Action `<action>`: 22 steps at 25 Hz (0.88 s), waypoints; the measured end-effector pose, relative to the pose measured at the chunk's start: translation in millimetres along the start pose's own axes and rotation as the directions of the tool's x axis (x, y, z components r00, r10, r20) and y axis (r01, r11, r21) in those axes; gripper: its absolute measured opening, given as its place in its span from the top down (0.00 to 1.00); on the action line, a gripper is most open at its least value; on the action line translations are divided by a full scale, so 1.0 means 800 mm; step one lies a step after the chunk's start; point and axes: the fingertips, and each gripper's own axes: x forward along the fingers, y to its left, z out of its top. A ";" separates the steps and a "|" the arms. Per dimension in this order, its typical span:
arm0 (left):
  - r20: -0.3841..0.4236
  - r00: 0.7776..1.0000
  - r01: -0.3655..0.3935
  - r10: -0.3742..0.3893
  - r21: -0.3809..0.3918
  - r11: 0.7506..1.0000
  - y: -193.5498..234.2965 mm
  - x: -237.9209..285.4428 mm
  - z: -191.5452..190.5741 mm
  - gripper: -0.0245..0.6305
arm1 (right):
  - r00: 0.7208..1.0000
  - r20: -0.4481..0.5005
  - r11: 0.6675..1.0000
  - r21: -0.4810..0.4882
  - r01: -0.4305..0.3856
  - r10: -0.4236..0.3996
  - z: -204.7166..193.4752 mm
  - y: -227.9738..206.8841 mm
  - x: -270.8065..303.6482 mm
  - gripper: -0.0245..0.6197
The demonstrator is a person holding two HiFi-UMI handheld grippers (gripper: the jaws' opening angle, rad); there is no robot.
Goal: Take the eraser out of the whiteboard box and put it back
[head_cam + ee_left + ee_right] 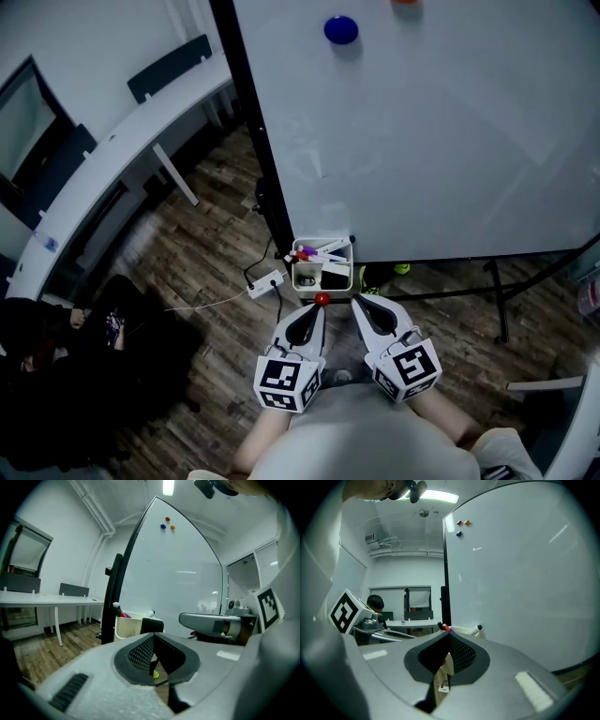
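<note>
A cream whiteboard box (305,277) hangs at the bottom left corner of the whiteboard (431,131). It holds markers (323,251) and a black eraser (335,278). In the left gripper view the box (126,626) is just ahead, with the eraser (152,625) standing up at its right end. My left gripper (318,311) is shut and empty, its tip just below the box. My right gripper (358,302) is beside it, shut and empty too, pointing at the box's right side. In the right gripper view only the box rim (461,631) and a marker (476,629) show.
A small red round thing (322,300) sits at the box's lower edge. A power strip (266,282) and cable lie on the wood floor. The whiteboard's stand legs (497,300) run right. A curved white desk (122,141) with chairs is at the left. A blue magnet (340,30) sticks on the board.
</note>
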 end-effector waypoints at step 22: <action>-0.007 0.994 -0.109 0.109 -0.021 0.994 0.033 0.017 -0.008 0.96 | 0.994 -0.041 0.993 -0.055 -0.108 0.106 -0.011 -0.018 0.054 0.59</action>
